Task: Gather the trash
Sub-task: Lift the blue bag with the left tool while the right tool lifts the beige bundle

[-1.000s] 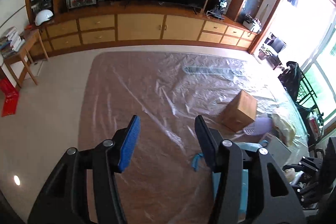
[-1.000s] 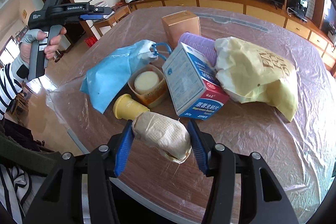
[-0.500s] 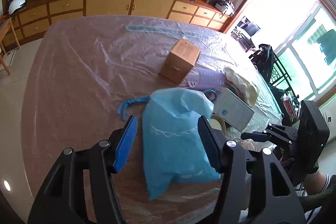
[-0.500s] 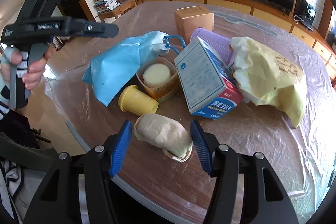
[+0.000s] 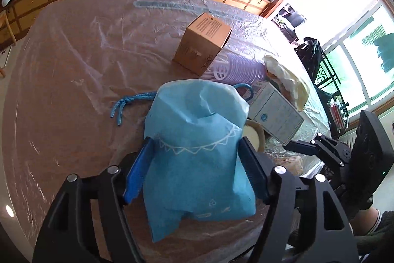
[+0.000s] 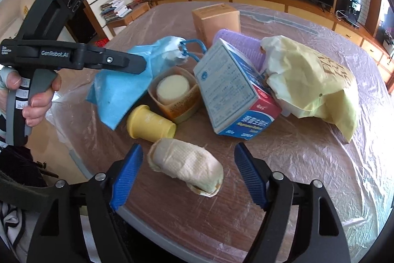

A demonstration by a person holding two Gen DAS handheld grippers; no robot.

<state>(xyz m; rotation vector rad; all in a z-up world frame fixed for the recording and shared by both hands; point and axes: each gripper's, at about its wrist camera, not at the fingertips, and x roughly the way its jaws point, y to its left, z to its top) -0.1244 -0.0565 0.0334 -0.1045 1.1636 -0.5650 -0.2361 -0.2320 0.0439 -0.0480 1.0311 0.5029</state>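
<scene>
Straddling a blue bag (image 5: 197, 159) on the tabletop (image 5: 73, 90), the left hand-held gripper (image 5: 194, 174) is opening. The right hand-held gripper (image 6: 188, 176) is also opening, its pads clear of a crumpled napkin (image 6: 187, 164) between them. At twelve o'clock, an orange tub (image 6: 176, 100) holds a pale disc (image 6: 172, 89).

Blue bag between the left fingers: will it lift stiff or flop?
The blue bag looks like thin creased fabric, so it will probably sag and fold. It lies flat, so it is likely light. Its cord trails loose and may drag.
</scene>
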